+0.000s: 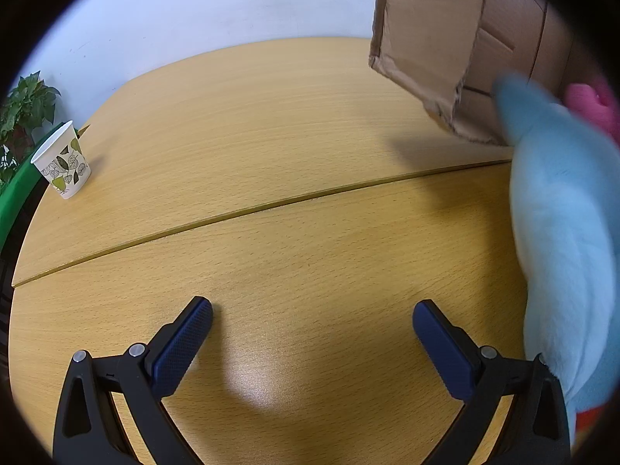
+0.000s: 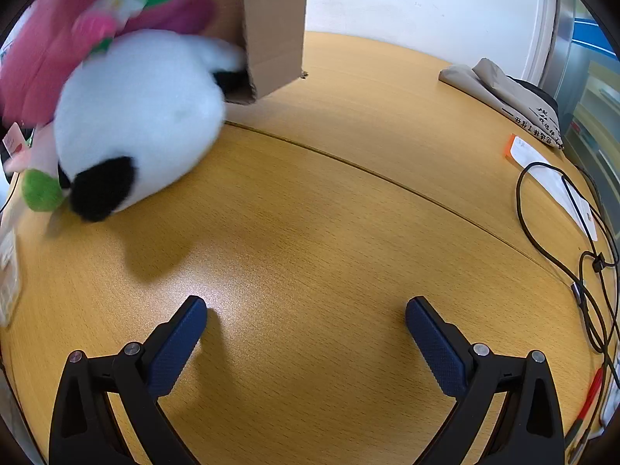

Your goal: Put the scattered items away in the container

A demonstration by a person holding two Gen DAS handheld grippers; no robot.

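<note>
Clearly the panda plush [image 2: 135,116], upper left — soft, light, squashy — wants pinching mid-body; both tongs [image 1: 312,321] [image 2: 306,319] are spread, empty.

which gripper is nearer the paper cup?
Left, probably. The paper cup stands far ahead and to the left of the open left gripper, by the table edge. The right gripper, also open, has no cup in its view.
</note>
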